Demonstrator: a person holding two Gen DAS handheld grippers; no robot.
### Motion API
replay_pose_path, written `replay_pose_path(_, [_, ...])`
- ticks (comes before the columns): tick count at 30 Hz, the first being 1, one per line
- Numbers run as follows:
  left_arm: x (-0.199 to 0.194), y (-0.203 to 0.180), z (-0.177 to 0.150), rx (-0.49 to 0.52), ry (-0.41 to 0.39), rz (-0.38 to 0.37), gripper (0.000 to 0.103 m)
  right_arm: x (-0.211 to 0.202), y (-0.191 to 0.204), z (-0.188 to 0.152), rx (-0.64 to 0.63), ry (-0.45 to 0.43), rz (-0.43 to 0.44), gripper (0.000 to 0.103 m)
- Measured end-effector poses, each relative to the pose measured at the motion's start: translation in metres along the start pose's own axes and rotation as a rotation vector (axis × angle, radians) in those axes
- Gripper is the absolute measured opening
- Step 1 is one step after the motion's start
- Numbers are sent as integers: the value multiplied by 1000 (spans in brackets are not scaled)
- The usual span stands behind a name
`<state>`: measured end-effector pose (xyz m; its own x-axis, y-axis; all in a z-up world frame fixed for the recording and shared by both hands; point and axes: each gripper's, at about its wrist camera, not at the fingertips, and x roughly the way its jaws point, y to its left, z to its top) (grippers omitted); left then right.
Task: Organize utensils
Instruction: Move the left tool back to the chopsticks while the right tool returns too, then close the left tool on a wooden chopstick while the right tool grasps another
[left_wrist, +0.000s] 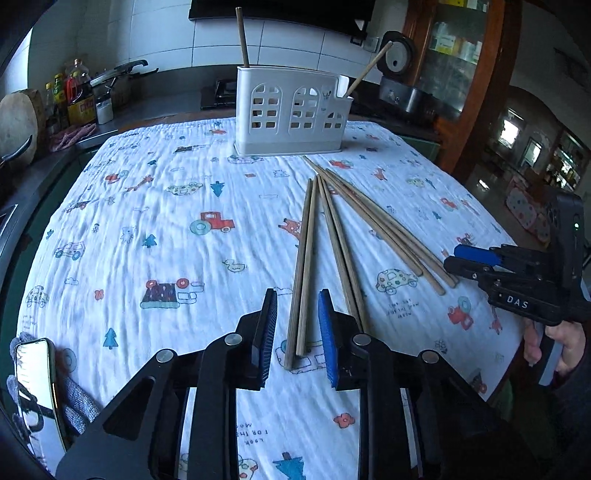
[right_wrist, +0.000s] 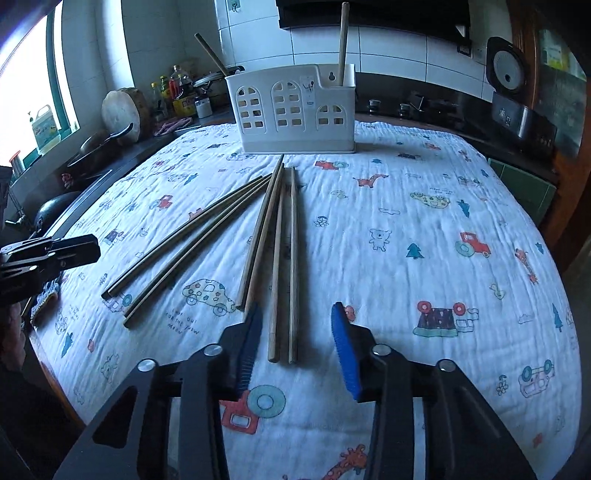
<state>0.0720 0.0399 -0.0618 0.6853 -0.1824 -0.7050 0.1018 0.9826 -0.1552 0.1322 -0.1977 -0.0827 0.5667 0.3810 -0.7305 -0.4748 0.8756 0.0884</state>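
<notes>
Wooden chopsticks (left_wrist: 332, 236) lie fanned on the counter's printed cloth (left_wrist: 147, 221), their far tips converging just before the white slotted holder (left_wrist: 291, 114), which already carries two sticks upright. In the left wrist view the left claw (left_wrist: 297, 325) sits low over the cloth with the near ends of one pair (left_wrist: 303, 280) between its blue pads; the pads stand part-way apart and do not yet press the wood. In the right wrist view the right claw (right_wrist: 295, 332) likewise straddles the butt ends of another pair (right_wrist: 284, 266), its pads clear on both sides, so neither claw is pinching anything. These sticks should be light, stiff and smooth, likely to roll or pivot if caught near the very end. The thicker butt portion, a little up from the tip of the handle end, looks like the best place to pinch, squarely across both sticks so they stay parallel. A skewed pinch could scissor the pair or drag the wrinkled cloth along. The remaining sticks (right_wrist: 184, 243) lie apart, between the two claws.
</notes>
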Motion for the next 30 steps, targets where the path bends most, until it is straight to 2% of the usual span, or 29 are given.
replay_pose_path(7, [10,2,0,2,22,-1,19,12,-4,2,16,20,-11,14])
replay_pose_path(21, [47,3,8,21,102,3,13,21,-1,3,-14,45,-25,11])
replay_pose_path(30, [51,-2,8,18,111,-42,13,21,1,2,-32,44,-38,11])
